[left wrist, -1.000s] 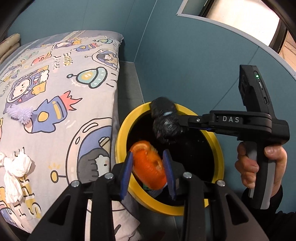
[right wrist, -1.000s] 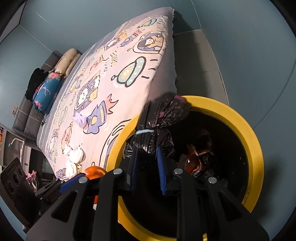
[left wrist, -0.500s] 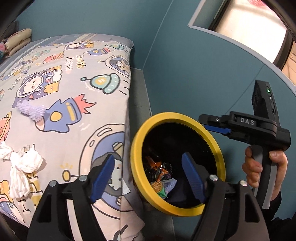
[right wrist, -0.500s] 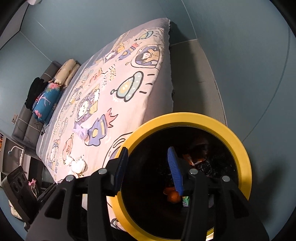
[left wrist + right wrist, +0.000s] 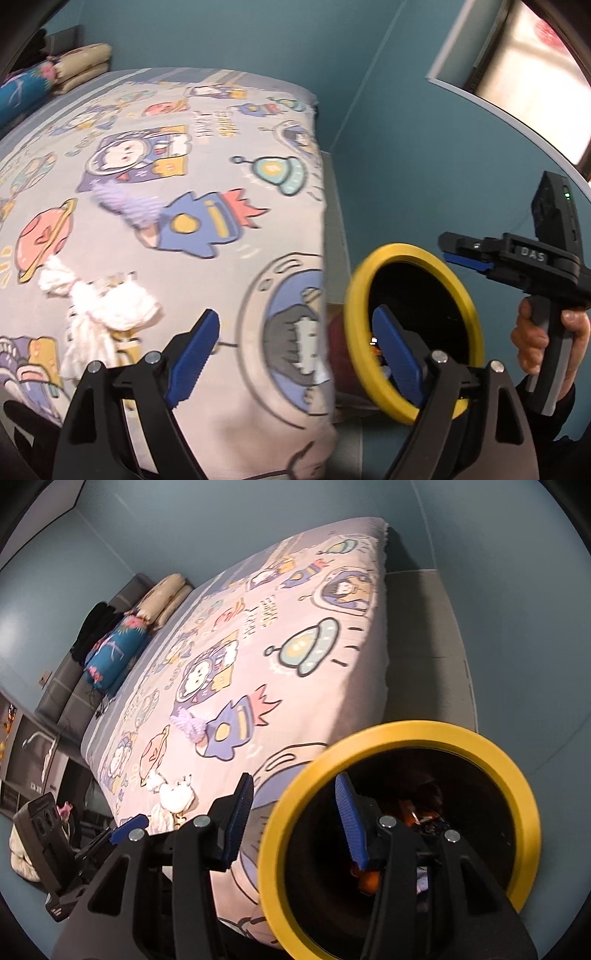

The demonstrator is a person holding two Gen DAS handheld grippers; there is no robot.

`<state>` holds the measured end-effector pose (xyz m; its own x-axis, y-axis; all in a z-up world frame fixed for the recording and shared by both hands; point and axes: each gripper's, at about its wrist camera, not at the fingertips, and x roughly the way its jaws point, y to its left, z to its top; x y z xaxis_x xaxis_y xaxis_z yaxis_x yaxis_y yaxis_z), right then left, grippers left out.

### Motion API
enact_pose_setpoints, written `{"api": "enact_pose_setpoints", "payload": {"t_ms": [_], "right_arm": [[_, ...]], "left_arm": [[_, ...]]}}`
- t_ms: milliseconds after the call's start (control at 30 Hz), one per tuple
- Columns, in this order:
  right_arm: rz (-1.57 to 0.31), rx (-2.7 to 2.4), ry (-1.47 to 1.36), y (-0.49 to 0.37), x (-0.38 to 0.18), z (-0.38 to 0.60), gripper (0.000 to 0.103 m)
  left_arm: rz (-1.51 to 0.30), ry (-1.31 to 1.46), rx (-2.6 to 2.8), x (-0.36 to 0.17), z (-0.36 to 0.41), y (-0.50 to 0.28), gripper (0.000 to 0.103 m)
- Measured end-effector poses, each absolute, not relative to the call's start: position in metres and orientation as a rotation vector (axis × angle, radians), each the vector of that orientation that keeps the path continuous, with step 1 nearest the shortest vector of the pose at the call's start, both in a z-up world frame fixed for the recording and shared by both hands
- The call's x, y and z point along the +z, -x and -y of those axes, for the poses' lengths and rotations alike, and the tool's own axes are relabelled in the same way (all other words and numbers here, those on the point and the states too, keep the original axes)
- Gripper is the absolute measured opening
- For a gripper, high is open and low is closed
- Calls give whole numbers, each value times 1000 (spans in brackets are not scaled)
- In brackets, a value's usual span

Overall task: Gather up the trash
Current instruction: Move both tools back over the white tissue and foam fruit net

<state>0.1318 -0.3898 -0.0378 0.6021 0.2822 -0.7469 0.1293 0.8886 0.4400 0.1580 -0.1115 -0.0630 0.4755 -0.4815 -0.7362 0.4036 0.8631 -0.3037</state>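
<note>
A yellow-rimmed trash bin [image 5: 384,391] [image 5: 524,801] stands on the floor beside the bed. Inside it lie orange and black trash pieces [image 5: 421,816]. My left gripper [image 5: 295,350] is open and empty, over the bed's edge next to the bin. My right gripper [image 5: 295,816] is open and empty at the bin's near rim; it also shows in the left wrist view [image 5: 465,254] above the bin. On the bed lie a white crumpled tissue [image 5: 107,306] [image 5: 173,797] and a purple fuzzy ball [image 5: 125,203] [image 5: 190,723].
The bed [image 5: 207,122] has a cartoon space-print sheet. Pillows and a blue cushion [image 5: 118,650] lie at its head. A grey floor strip [image 5: 421,635] runs between bed and blue wall [image 5: 399,129]. A window [image 5: 532,70] is at upper right.
Both grippers let go of their trash into the bin, the orange piece and the black bag, and opened. Both have since drawn back and swung left toward the bed.
</note>
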Motion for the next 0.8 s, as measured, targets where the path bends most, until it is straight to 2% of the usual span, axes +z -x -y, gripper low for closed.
{"api": "enact_pose_setpoints", "payload": {"t_ms": [533, 633, 800], "right_arm": [[-1007, 230, -390, -189, -42, 313, 53], [-1027, 250, -365, -201, -46, 298, 58], [-1063, 277, -323, -226, -56, 271, 61]], "left_arm": [[-943, 169, -354, -78, 23, -176, 84], [-950, 174, -316, -82, 9, -180, 84], [-953, 194, -256, -89, -16, -186, 85]]}}
